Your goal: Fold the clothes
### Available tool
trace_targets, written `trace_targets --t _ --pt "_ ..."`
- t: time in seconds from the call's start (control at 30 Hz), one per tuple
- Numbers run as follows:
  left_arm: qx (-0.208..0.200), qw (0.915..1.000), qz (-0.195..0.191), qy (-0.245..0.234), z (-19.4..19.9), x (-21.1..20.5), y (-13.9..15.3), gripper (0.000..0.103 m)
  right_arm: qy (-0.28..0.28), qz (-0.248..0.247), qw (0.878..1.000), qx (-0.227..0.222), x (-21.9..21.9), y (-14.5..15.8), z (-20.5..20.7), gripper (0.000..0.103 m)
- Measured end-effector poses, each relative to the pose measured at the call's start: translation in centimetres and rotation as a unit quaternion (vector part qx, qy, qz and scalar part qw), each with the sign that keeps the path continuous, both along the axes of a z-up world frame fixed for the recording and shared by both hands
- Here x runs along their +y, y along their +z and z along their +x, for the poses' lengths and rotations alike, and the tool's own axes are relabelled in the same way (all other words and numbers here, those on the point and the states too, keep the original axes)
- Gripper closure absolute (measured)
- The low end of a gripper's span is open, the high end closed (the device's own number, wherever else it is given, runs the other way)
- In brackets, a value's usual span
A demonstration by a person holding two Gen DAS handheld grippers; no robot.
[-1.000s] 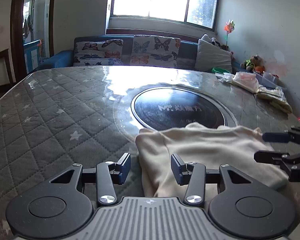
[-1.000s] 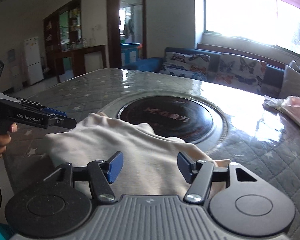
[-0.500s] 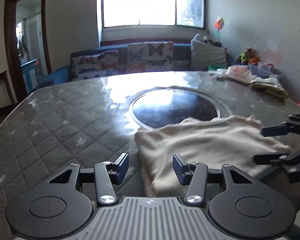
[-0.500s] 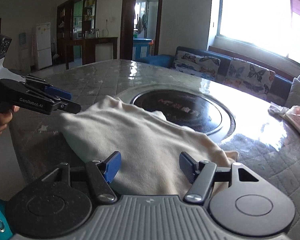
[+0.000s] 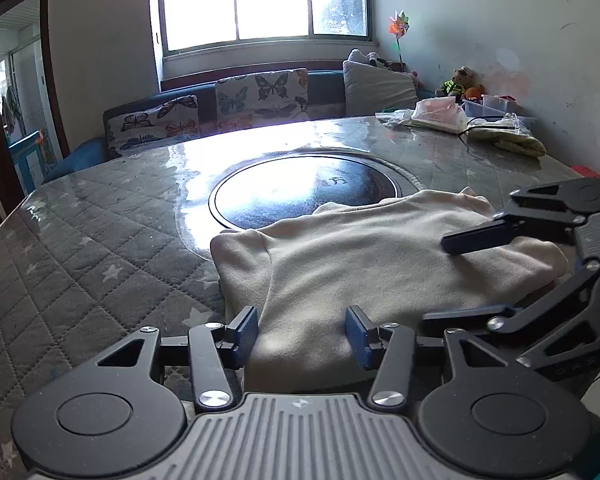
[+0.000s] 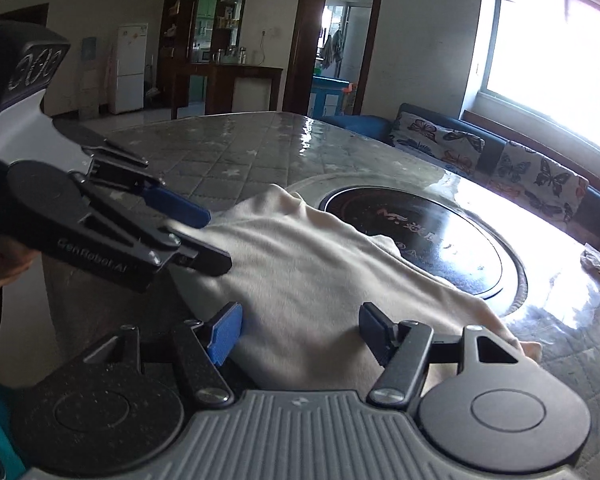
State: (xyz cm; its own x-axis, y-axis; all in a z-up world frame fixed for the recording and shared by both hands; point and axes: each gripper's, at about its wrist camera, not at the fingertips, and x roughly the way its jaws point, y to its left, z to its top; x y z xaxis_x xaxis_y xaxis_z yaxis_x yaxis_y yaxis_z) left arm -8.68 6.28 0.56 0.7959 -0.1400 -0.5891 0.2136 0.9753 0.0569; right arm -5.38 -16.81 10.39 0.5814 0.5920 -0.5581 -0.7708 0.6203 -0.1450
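Hovering wide open, the left gripper (image 5: 301,336) frames the near hem of the cream sweater (image 5: 380,264), nothing pinched. The right gripper (image 6: 300,334) hangs beside it, fingers equally spread over the same edge. The garment lies partly folded at the near rim of the quilted table (image 5: 84,232), overlapping the dark round hotplate (image 5: 304,192), likely so both can grab the hem together.
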Motion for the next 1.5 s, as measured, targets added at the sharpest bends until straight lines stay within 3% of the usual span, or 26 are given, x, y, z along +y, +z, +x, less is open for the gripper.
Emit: trace_targets --t 0.3,0.43,0.6,0.9,1.1,1.33,1.5 --pt "-0.004 1.0 -0.003 0.0 -0.4 0.1 0.6 0.05 -0.054 0.006 0.998 0.034 -5.1 0.5 -1.0 0.037" --pt "-0.019 0.9997 -0.01 -0.006 -0.9 -0.2 1.6 0.05 -0.079 0.04 0.995 0.048 -6.9 1.8 -1.1 0.041" --pt "-0.015 0.9998 -0.007 -0.012 -0.7 -0.7 1.4 0.05 -0.091 0.04 0.991 0.091 -8.2 0.8 -0.6 0.051" --pt "-0.006 0.9997 -0.018 0.018 -0.8 0.3 1.3 0.05 -0.086 0.065 0.992 0.062 -7.0 2.3 -0.5 0.051" --pt "0.006 0.9988 -0.019 0.044 -1.1 1.6 0.8 0.05 -0.094 0.039 0.992 0.077 -5.8 0.6 0.5 0.051" --pt "0.007 0.9953 -0.061 0.074 -1.9 3.7 1.4 0.05 -0.091 0.05 0.993 0.058 -6.0 1.7 0.2 0.049" --pt "0.039 0.99 -0.082 0.108 -1.5 5.0 0.6 0.051 -0.088 0.05 0.993 0.061 -5.5 1.5 0.5 0.047"
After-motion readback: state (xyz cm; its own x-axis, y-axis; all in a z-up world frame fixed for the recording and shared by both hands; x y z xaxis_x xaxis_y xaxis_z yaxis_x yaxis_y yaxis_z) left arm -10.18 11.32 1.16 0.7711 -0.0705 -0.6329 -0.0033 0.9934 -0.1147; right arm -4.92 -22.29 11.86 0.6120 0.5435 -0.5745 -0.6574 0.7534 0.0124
